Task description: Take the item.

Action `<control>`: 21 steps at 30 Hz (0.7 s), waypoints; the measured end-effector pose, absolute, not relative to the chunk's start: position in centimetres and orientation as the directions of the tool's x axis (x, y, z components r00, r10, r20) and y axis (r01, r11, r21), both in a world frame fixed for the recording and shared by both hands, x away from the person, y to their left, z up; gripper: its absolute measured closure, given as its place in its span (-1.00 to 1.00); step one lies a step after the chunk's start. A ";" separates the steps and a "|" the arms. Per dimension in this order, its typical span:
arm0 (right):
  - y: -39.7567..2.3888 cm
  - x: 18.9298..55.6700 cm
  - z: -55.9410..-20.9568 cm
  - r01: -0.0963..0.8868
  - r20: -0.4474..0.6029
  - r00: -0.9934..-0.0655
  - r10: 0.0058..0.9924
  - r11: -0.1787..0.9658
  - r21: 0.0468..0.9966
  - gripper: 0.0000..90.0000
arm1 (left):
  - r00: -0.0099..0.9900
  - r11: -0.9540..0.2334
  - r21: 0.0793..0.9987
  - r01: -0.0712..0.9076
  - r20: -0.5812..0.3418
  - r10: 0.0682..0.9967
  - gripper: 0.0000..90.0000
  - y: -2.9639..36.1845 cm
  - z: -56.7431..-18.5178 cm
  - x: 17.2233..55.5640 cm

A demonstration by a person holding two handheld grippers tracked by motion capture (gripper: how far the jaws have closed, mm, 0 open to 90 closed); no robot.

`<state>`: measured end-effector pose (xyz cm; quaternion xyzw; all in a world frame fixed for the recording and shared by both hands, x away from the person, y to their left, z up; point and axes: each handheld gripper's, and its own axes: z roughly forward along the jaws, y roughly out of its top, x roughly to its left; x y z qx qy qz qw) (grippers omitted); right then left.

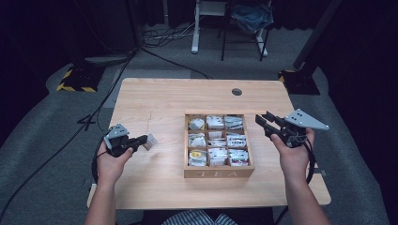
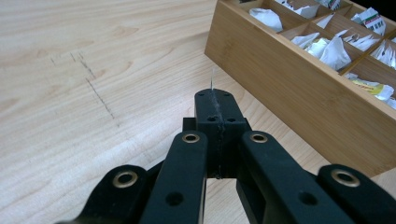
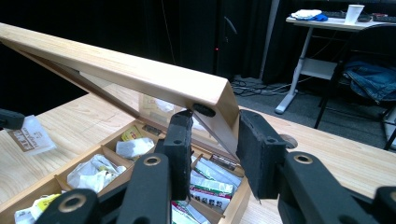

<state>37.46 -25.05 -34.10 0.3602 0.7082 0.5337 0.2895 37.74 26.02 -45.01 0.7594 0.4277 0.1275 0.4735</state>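
Observation:
A wooden tea box (image 1: 218, 172) marked "TEA" stands right of the table's middle, its compartments holding several tea bags. Its lid (image 3: 140, 72) is raised at a slant over the box, and my right gripper (image 3: 212, 126) is shut on the lid's free corner. In the high view that gripper (image 1: 261, 121) sits at the box's far right corner. My left gripper (image 1: 143, 140) hovers low over the table left of the box, shut on a clear tea bag packet (image 1: 151, 140). In the left gripper view, the packet's thin edge (image 2: 212, 83) pokes out past the closed jaws (image 2: 214, 95), beside the box wall (image 2: 299, 88).
A round cable hole (image 1: 236, 92) lies at the table's far edge. Bare wood stretches left of the box (image 2: 93, 93). Beyond the table stand a white desk (image 1: 202, 18), a chair and floor cables. A white cup (image 3: 353, 13) sits on a far desk.

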 end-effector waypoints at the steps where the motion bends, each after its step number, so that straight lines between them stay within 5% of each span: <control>1: -25.1 37.5 -34.1 0.201 -0.024 -0.574 0.819 0.169 0.965 0.46 | 0.598 -0.178 0.827 0.534 -0.220 0.771 1.00 26.1 -45.2 37.8; 15: -25.0 37.5 -34.1 0.201 -0.023 -0.573 0.819 0.167 0.965 0.46 | 0.552 -0.152 0.820 0.552 -0.222 0.804 0.98 27.1 -47.1 38.5; 21: -25.1 37.5 -34.1 0.202 -0.021 -0.573 0.819 0.166 0.965 0.45 | 0.525 -0.146 0.847 0.511 -0.173 0.833 0.22 26.9 -46.9 38.7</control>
